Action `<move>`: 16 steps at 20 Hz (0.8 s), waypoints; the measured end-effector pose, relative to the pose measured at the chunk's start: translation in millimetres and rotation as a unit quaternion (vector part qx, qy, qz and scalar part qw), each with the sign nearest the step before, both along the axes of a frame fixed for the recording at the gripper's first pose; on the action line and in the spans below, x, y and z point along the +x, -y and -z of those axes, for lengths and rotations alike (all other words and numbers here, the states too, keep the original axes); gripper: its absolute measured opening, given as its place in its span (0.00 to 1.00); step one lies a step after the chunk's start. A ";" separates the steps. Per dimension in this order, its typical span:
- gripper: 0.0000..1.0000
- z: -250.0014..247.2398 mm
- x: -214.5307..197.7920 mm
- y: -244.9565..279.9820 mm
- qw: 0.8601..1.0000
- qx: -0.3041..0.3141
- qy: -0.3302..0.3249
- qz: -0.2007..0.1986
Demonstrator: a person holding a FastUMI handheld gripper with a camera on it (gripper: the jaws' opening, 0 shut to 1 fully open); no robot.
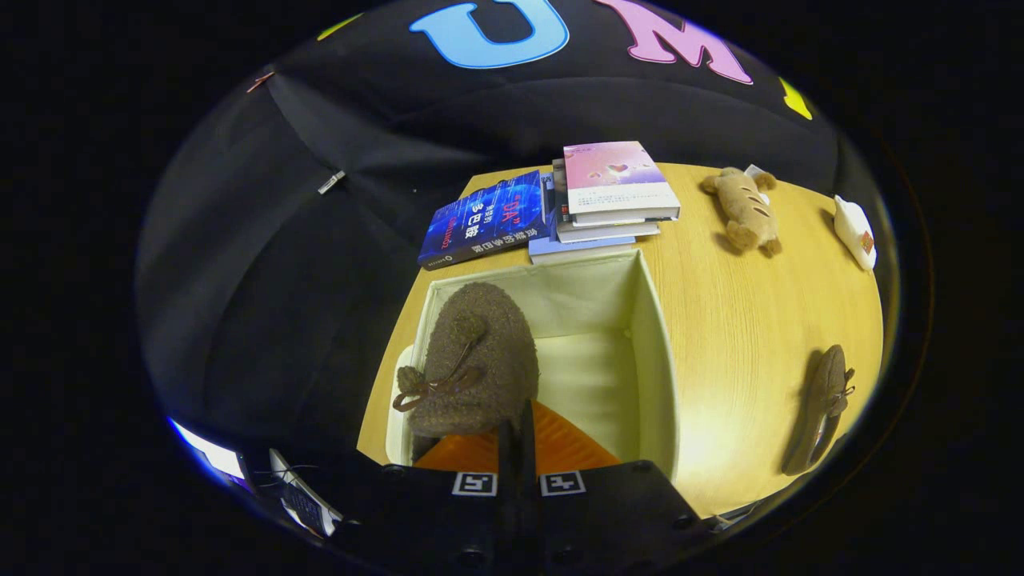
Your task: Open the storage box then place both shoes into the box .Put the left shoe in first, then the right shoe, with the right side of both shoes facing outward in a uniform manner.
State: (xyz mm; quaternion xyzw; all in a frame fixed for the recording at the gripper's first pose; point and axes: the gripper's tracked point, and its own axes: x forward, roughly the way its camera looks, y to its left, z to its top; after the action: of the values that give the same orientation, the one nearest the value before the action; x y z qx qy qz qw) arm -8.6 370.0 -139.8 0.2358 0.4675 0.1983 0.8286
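the brown fuzzy shoe (478,360) with a bow of lace on top hangs just ahead of the gripper (516,444), over the left part of the open storage box (658,352). its heel end sits at the fingers (560,448), which are drawn close together with only a thin gap between them; the heel edge looks pinched there, though the exact contact is hidden behind the shoe's own body, so it reads as a closed grasp on the shoe. the toe points away from the gripper toward the box's far wall, and the shoe covers the box's left rim and near left corner.

the box is a pale fabric one, open on top, with its cream floor bare to the right of the shoe. it stands on a light wooden table (744,320), near the table's left edge.

the second shoe (820,408), same brown fuzz and lace bow, lies on the table well apart to the right of the box, on its side with the sole partly showing.

beyond the box, touching or just beside its far wall, lies a blue book (484,220) and next to it a stack of books (612,196) with a pink cover on top. further right along the far table edge is a tan plush toy (746,210), and past it a small white object (854,230) near the table's right rim
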 end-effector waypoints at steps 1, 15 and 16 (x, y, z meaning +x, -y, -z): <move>0.05 3.1 1.7 -3.0 1.000 -0.001 -0.003 0.000; 0.56 16.5 -10.1 -27.4 0.999 0.036 -0.033 -0.014; 0.79 12.0 -8.3 -23.3 0.999 0.036 -0.026 -0.018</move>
State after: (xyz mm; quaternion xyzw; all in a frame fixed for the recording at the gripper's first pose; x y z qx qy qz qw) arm -16.9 393.3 -151.9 0.2620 0.4857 0.2231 0.8035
